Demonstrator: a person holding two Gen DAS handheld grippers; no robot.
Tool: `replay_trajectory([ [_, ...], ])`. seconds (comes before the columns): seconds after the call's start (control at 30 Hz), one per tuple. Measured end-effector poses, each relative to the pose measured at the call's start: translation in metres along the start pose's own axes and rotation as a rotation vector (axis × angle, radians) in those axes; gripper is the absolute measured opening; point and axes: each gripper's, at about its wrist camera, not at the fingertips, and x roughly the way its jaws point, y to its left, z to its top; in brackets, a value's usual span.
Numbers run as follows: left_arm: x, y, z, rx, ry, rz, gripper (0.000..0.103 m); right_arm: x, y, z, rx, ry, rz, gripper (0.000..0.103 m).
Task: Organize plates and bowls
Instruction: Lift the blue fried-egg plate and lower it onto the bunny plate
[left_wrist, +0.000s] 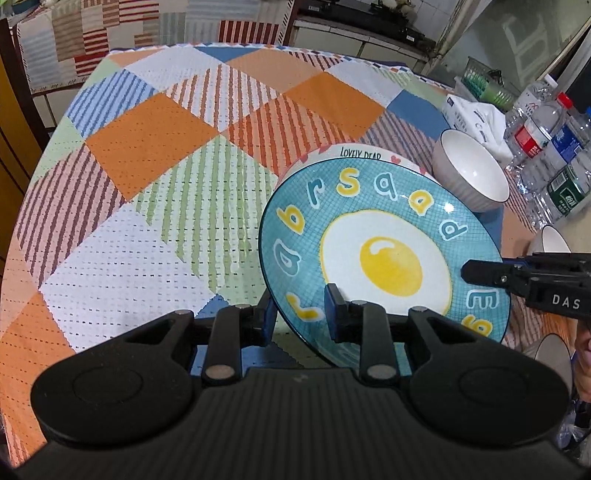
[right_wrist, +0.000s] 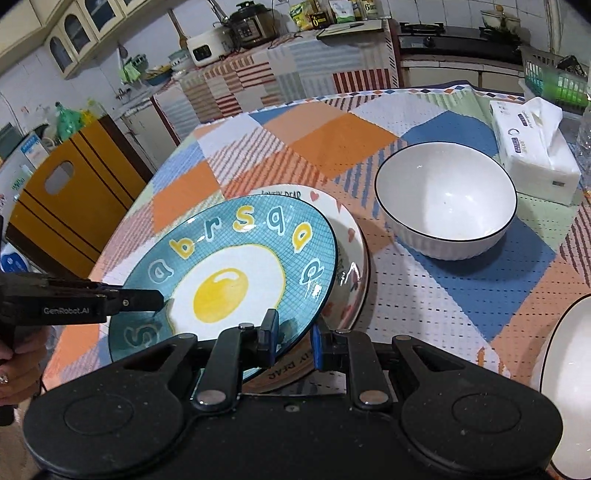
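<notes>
Both claws pinch the egg plate (right_wrist: 236, 273), left claw (left_wrist: 301, 314) at its nine o'clock, right claw (right_wrist: 293, 341) at five. It tilts just above the white plate (right_wrist: 351, 266), far edge lowest

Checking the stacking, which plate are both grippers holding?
The teal egg plate, tilted above the white heart-rimmed plate, which lies flat on the table.

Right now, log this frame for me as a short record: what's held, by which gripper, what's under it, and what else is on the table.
held item: blue egg plate, tilted
left gripper: shut on the plate's rim
right gripper: shut on the opposite rim
beneath it: white plate with hearts on the tablecloth; blue plate overlaps it, contact unclear
nearby: empty white bowl, apart from the plates
second white bowl: partly in view at the right edge
clutter: tissue pack, water bottles
</notes>
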Motion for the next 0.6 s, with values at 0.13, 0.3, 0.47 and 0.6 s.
replay_trajectory([
  [0.13, 0.001, 0.0, 0.002, 0.004, -0.001, 0.009, 0.025, 0.002, 0.005, 0.0, -0.018, 0.008, -0.033, 0.023],
  [0.3, 0.004, 0.001, 0.005, -0.007, 0.011, -0.001, 0.026, 0.001, 0.016, 0.005, -0.055, 0.022, -0.105, 0.026],
  [0.47, 0.006, -0.01, 0.004, 0.036, 0.018, 0.036, 0.025, 0.005, 0.041, 0.007, -0.169, 0.084, -0.263, 0.03],
  [0.6, 0.009, -0.01, 0.009, 0.004, 0.054, 0.042, 0.025, 0.01, 0.05, 0.004, -0.243, 0.075, -0.346, 0.03],
])
